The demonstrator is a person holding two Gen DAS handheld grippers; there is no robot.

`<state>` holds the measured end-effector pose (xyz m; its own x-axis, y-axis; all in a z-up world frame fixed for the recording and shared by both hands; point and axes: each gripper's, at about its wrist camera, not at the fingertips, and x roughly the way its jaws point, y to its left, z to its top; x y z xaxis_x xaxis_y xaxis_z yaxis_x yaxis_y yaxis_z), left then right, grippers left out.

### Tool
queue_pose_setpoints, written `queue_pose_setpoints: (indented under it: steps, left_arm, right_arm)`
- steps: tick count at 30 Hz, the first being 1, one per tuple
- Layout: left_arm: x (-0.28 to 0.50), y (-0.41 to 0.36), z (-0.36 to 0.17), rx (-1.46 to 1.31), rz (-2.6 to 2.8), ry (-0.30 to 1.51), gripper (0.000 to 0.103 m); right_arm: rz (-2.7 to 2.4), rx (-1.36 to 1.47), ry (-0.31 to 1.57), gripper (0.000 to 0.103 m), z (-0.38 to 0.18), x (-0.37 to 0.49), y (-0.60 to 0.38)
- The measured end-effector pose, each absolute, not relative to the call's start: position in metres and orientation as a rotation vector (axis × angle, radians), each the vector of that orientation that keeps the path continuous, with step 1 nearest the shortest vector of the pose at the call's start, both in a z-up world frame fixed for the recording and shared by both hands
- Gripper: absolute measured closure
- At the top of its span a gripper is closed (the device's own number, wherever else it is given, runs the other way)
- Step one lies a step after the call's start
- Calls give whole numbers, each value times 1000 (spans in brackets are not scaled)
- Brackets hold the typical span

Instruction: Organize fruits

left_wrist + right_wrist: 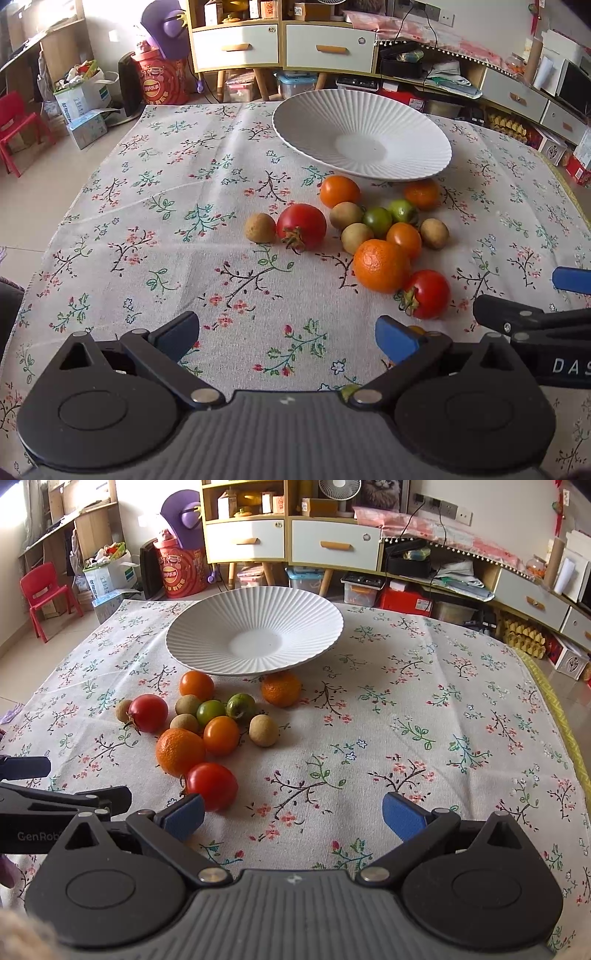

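Right wrist view: the right tool hovers with fingers spread wide, gripping nothing, and a red tomato lies just beside its left fingertip. The fruit cluster sits beyond on the table, before a white plate. The left tool is equally released.

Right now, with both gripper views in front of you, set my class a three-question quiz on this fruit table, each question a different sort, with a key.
1. True or false: the white plate already holds fruit.
2. How many green fruits lie in the cluster?
3. Which fruit lies closest to the right gripper? A) the near red tomato B) the far orange C) a brown longan

Key
1. False: the plate is bare and every fruit sits on the tablecloth.
2. Two.
3. A. It sits beside the left fingertip; both grippers, left too, are open and empty.
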<state>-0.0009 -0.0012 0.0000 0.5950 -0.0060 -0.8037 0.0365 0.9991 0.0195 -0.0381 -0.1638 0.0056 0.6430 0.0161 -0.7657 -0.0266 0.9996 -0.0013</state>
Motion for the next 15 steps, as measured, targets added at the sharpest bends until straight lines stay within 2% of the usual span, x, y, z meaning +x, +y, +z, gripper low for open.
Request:
queue_pose_setpoints:
  steps: [15]
  left_arm:
    - [-1, -1, 1, 34, -24, 930, 0]
  right_arm:
    - [25, -11, 867, 0, 6, -38, -164]
